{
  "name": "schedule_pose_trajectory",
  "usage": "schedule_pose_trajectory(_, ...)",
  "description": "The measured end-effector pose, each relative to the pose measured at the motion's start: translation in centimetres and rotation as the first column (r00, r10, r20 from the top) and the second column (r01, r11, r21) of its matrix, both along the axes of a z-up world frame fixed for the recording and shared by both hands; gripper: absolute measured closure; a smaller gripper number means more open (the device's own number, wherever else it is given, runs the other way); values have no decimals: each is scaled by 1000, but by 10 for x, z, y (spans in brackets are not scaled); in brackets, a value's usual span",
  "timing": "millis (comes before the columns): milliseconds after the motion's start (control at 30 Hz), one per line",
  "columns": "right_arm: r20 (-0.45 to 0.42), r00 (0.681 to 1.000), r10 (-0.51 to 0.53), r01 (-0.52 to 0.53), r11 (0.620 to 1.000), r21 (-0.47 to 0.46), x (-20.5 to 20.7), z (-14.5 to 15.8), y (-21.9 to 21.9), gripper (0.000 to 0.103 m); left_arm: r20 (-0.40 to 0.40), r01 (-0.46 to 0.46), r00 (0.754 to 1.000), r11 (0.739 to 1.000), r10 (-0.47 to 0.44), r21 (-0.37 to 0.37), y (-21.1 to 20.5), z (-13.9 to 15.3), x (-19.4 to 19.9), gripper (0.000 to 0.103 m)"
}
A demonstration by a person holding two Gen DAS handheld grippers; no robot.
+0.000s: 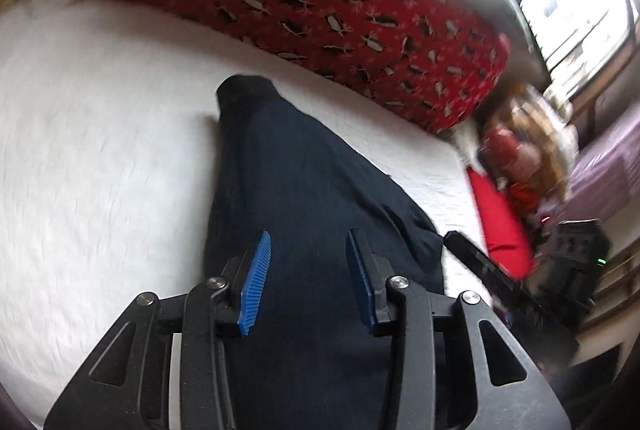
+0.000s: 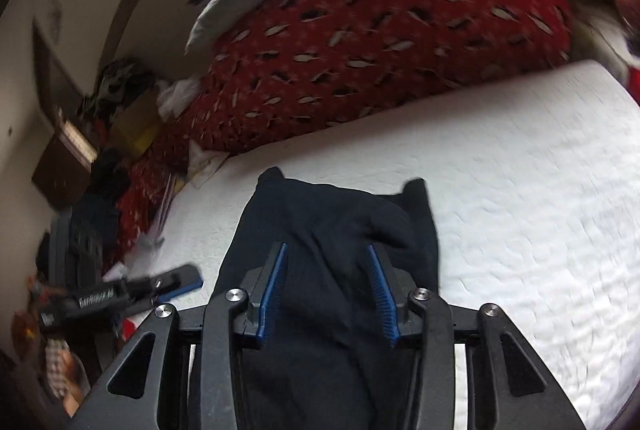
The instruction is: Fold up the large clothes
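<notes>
Dark garment (image 2: 332,230); gripper lettering blurred

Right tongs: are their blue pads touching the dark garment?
Cannot tell. In the right wrist view the right tongs stand open over the dark garment; the pads overlap the cloth, but no contact or gap shows plainly.

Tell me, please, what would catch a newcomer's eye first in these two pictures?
Most striking is the big red patterned blanket bunched along the far side of the white bed. Next comes the dark navy garment, lying flat on the white cover in the middle of both views. Close to each camera, blue-padded tongs stand open over it with nothing between the pads: the left tongs and the right tongs.
</notes>
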State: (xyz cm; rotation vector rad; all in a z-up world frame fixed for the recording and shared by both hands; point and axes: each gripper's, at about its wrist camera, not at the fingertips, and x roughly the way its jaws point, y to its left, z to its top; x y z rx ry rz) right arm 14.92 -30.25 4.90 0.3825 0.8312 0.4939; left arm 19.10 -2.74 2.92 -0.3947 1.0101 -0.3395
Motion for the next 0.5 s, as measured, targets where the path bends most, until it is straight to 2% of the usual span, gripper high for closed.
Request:
schedule_pose_trajectory(67,5,999,44,-44,996,-77,7,-11,12,64,-26,0,1000,1000,1,28,-7,-12,19,66)
schedule_pose_trajectory(100,-6,998,55,-56,993,-106,11,-18,16,69,-40,-6,999,1000,7,29,-8,-21,28,66)
schedule_pose_trajectory(133,-28,998,58,-62,987,-151,20,-29,21,77,-55,-15,998,999,16,30,-10,-30,37,66)
schedule_pose_trajectory(233,-125,991,52,-82,966,-247,37,-68,15,85,-81,-22,996,999,25,30,-14,-47,50,66)
schedule_pose_trajectory(267,-156,986,62,-96,970,-225,43,-83,10,86,-81,-23,996,999,26,35,-15,-49,52,66)
schedule_pose_trajectory(300,-151,986,65,-94,977,-193,45,-85,6,86,-69,-20,997,999,23,40,-16,-50,55,65)
schedule_pose_trajectory(433,-164,984,67,-85,991,-108,46,-82,-8,87,-62,-6,998,1000,8,24,-12,-46,51,65)
schedule_pose_trajectory(500,-165,986,29,-31,999,-14,41,-76,-26,84,-63,-27,998,1000,26,-10,-4,-38,43,65)
